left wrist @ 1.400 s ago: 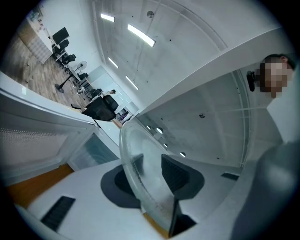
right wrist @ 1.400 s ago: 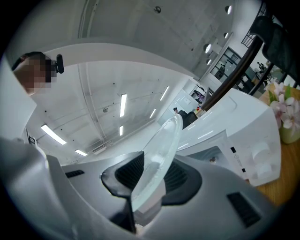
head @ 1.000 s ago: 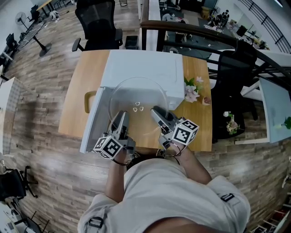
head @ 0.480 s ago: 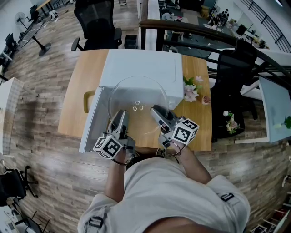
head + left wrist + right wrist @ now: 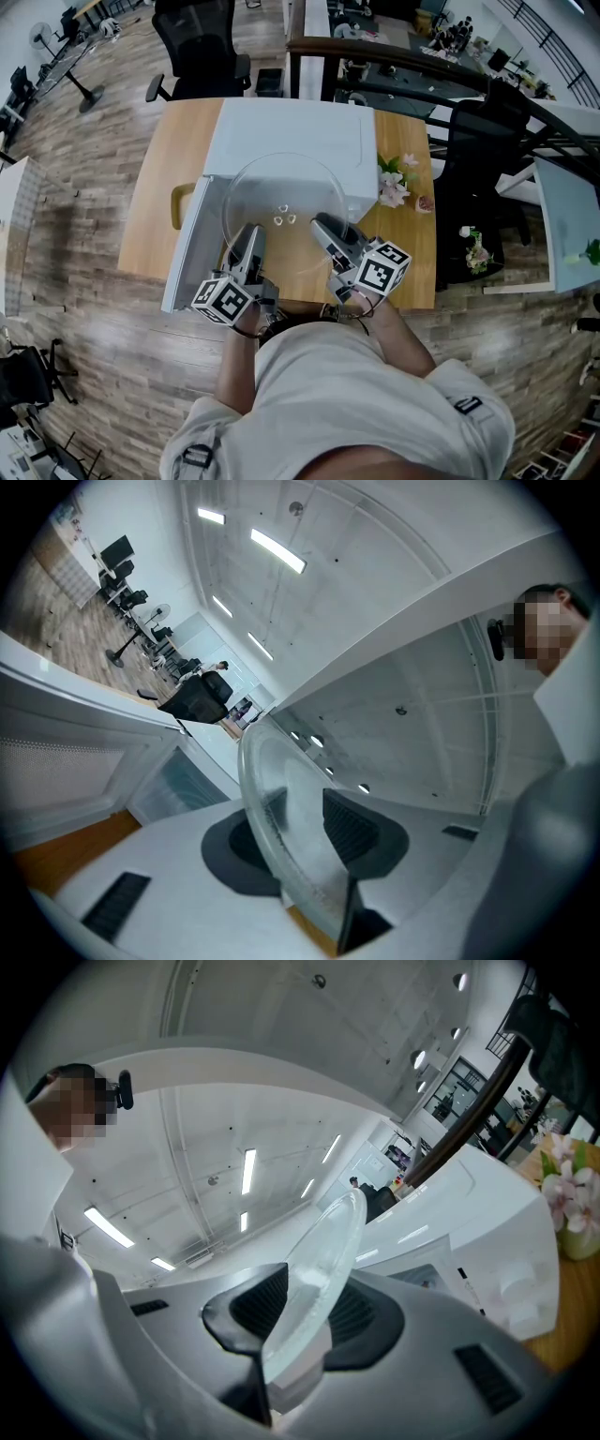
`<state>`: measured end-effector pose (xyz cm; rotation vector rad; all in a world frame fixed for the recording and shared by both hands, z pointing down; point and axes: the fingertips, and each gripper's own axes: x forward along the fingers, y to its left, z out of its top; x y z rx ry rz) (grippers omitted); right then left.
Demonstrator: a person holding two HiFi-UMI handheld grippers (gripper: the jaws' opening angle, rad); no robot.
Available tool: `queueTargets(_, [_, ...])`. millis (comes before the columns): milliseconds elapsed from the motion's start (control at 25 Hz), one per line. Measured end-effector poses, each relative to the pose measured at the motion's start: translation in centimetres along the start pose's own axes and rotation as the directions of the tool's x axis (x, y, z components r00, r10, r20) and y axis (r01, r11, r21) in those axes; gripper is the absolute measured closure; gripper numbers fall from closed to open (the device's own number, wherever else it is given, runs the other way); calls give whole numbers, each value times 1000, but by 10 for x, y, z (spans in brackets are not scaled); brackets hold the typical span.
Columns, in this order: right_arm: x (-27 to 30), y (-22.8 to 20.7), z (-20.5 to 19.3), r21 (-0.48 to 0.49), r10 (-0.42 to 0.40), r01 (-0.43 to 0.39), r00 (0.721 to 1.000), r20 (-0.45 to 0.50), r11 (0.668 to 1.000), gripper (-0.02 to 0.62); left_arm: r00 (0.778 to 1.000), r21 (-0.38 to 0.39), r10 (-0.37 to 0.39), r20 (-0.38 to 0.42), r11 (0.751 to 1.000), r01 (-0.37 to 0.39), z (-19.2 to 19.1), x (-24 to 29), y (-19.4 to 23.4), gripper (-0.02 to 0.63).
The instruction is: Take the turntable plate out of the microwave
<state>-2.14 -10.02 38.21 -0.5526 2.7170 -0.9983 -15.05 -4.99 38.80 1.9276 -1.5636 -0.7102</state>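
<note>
The plate (image 5: pixel 286 192) is a clear glass disc held flat between the two grippers in front of the microwave (image 5: pixel 291 127). Its far rim shows over the white top, so it appears to be out of the cavity already and above the near edge of the desk (image 5: pixel 173 150). The left gripper (image 5: pixel 246 251) pinches the near-left rim and the right gripper (image 5: pixel 328 234) the near-right rim. In each gripper view the glass (image 5: pixel 281 841) (image 5: pixel 314 1260) stands edge-on between the ribbed pads, which press on both faces. The disc reaches away from both claws toward the microwave, and being round it has no long axis. Neither hand is nearer, so the load is shared. The open door (image 5: pixel 186 253) stands out along the desk's left side under the plate's left edge, and flowers (image 5: pixel 394 183) sit at the right edge. Setting the plate down will likely mean carrying it level past one of them.
</note>
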Motion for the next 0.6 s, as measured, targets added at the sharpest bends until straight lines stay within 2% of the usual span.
queueTargets(600, [2,-1,1,-3,0,0,1000,-10,1000,483,1000,4,8,-2,1000,-8,1,2,2,460])
